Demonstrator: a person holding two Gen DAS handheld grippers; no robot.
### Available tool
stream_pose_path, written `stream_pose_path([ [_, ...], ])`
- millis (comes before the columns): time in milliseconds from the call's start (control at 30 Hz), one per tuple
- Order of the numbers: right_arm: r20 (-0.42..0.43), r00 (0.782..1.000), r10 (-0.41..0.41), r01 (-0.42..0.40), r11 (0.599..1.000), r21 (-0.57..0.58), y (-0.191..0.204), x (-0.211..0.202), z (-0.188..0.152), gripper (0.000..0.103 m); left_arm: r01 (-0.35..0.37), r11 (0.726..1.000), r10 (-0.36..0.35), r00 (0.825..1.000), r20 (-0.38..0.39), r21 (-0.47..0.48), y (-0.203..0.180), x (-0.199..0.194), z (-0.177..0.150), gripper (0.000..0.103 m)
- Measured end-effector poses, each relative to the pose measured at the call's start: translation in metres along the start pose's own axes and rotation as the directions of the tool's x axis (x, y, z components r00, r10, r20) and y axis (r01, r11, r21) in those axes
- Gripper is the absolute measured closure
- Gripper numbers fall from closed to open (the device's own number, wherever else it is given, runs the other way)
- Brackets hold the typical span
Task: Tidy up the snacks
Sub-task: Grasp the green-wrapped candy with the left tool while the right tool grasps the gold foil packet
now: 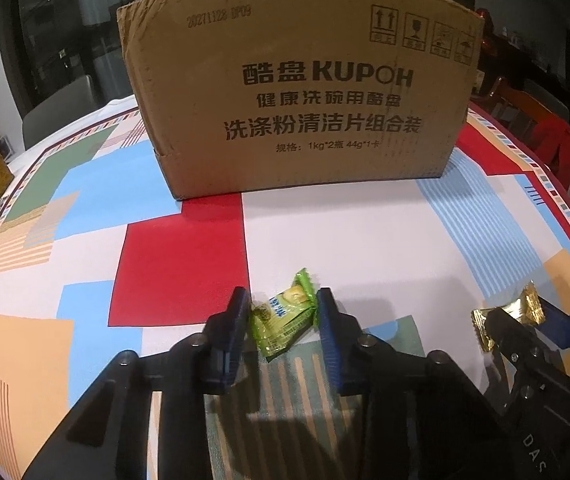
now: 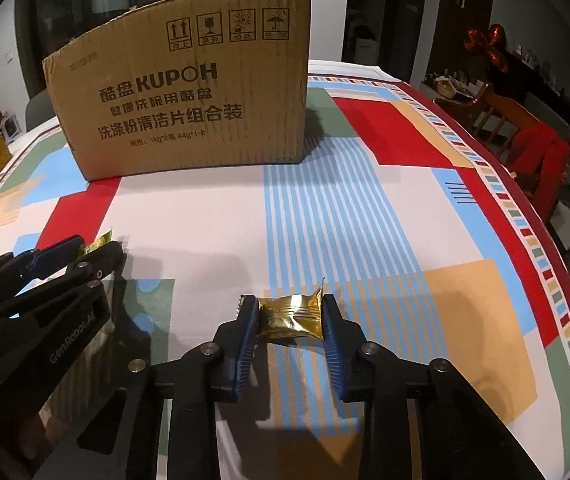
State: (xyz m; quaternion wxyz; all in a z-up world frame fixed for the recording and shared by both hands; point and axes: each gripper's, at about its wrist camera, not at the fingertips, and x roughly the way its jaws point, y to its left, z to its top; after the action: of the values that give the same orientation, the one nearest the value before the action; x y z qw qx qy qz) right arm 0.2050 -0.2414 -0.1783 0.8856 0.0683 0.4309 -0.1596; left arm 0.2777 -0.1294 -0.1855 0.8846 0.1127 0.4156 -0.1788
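Tongs pinch snacks: left tongs [image 1: 281, 312] green packet [image 1: 283, 320], right tongs [image 2: 289, 316] gold packet [image 2: 291, 318], ends hidden.

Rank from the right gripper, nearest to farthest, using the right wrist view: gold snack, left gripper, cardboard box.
1. gold snack: between the right gripper fingers, gripped.
2. left gripper: off to the left, shut on the green snack.
3. cardboard box: far side of the table, ahead and left.
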Motion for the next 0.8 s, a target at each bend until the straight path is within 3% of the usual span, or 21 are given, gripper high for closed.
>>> stream_pose_path([
  [200,0.001,1.000,0.022,-0.022,1.000,-0.001,-0.001,-0.001,0.001,0.074,0.002,1.000,-0.002,1.000,0.010,-0.002,0.001,-0.006,-0.001,0.075],
  [800,0.060,0.997,0.055,-0.055,0.998,-0.003,0.000,-0.023,0.009,0.075,-0.008,0.999,0.010,0.998,0.060,-0.031,0.011,-0.034,0.001,0.076],
])
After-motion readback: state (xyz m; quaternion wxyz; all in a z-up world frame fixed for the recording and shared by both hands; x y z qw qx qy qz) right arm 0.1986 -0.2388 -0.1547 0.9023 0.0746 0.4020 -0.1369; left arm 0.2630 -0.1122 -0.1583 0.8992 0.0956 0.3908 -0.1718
